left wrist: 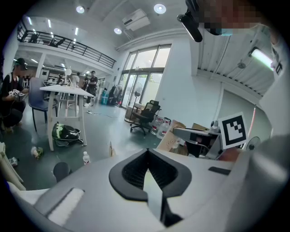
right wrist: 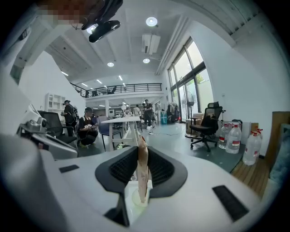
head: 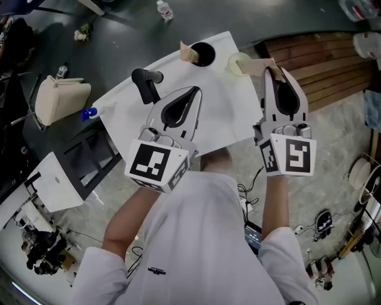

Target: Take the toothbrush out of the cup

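Observation:
On the white table (head: pixel 220 113) a pale yellow cup (head: pixel 237 63) stands at the far right. My right gripper (head: pixel 275 71) is shut on a flat tan toothbrush (head: pixel 260 65) that reaches from the jaws to that cup. In the right gripper view the toothbrush (right wrist: pixel 142 170) stands upright between the pads, its lower end over the pale cup (right wrist: pixel 135 198). A black cup (head: pixel 203 53) with a second tan piece (head: pixel 189 53) stands at the table's far edge. My left gripper (head: pixel 195 90) hovers over the table's middle, jaws shut on nothing (left wrist: pixel 146 152).
A black handled object (head: pixel 146 80) lies on the table's left part, with a blue-capped bottle (head: pixel 89 113) at its left edge. A beige bag (head: pixel 59 98) sits further left. Wooden decking (head: pixel 321 71) lies to the right, and a water bottle (head: pixel 165 10) stands on the floor beyond.

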Demonstrator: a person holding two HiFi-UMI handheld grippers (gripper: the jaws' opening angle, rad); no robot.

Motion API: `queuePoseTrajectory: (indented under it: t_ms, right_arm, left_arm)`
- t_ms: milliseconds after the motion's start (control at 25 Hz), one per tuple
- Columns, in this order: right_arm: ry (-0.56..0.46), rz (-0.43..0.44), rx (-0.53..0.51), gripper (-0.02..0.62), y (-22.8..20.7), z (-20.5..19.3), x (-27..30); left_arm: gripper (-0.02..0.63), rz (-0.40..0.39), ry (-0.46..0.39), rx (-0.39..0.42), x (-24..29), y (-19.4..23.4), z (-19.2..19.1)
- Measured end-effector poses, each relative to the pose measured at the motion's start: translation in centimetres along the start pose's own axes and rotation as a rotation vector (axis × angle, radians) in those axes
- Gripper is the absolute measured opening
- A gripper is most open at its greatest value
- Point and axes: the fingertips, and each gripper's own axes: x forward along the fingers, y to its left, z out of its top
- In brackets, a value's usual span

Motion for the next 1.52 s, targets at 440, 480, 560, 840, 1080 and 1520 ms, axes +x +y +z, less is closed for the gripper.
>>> queuePoseTrajectory:
  t_ms: [440,480,560,840,1080,1520]
  right_arm:
    - [0.069,-0.006,0.069,0.061,-1.0,-5.4,2.4]
    - [0.074,-0.007,0.074,0.061,-1.0,-5.9,2.6]
    - [0.083,-0.008,0.083,0.061,-1.1,-6.7,3.0]
    - [0.113,-0.005,0.109,0.061,-1.5,-8.9,4.5]
    - [0.134,-0.021,0.124,0.061,-1.8,-10.5,5.1]
    - [0.153,-0.065,0.134,0.135,-2.5,-11.4,4.8]
  left_arm:
    - [0.005,0.011,0.038,-0.014,2.3,0.8,-1.9]
    - [0.005,0.012,0.041,-0.016,2.5,0.8,-2.1]
    - [0.005,0.015,0.046,-0.021,2.8,1.0,-2.6]
    - [0.005,0.018,0.063,-0.032,3.8,1.5,-3.6]
    - [0.005,0.014,0.080,-0.035,4.3,1.6,-4.6]
    - [0.005,-0.005,0.085,-0.023,4.1,1.1,-4.8]
